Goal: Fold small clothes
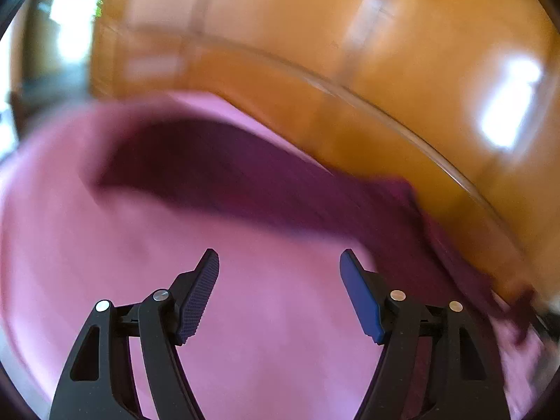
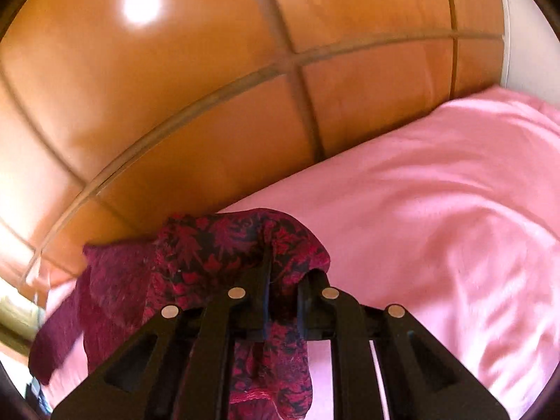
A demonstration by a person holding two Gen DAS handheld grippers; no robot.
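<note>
We are looking down along two hand-held grippers onto a bed covered with a smooth pink sheet point(image 2: 437, 210), with wide glossy orange-brown wooden panels point(image 2: 175, 87) rising just behind it like a wardrobe or headboard wall. Dark seams cross the wood in a grid, and bright patches of light reflect off its polished face. In the left wrist view, which is blurred, the left gripper point(image 1: 279, 273) hovers over bare pink sheet with its jaws standing wide apart and nothing between them; the blue pads point(image 1: 360, 301) face each other across an empty gap. Beyond them a dark maroon garment point(image 1: 245, 182) stretches across the sheet toward the right, ending near the wooden panels. At the far left edge of that view we make out a bright window or doorway, too smeared to describe. In the right wrist view, the right gripper point(image 2: 283, 294) has its jaws drawn close together and clamped on the same garment point(image 2: 217, 245), whose red and black leaf pattern shows here, bunched up and draped over the jaw tips. A plain maroon part trails off to the left, near the bed's edge by the wood. A pale wall shows at the upper right.
</note>
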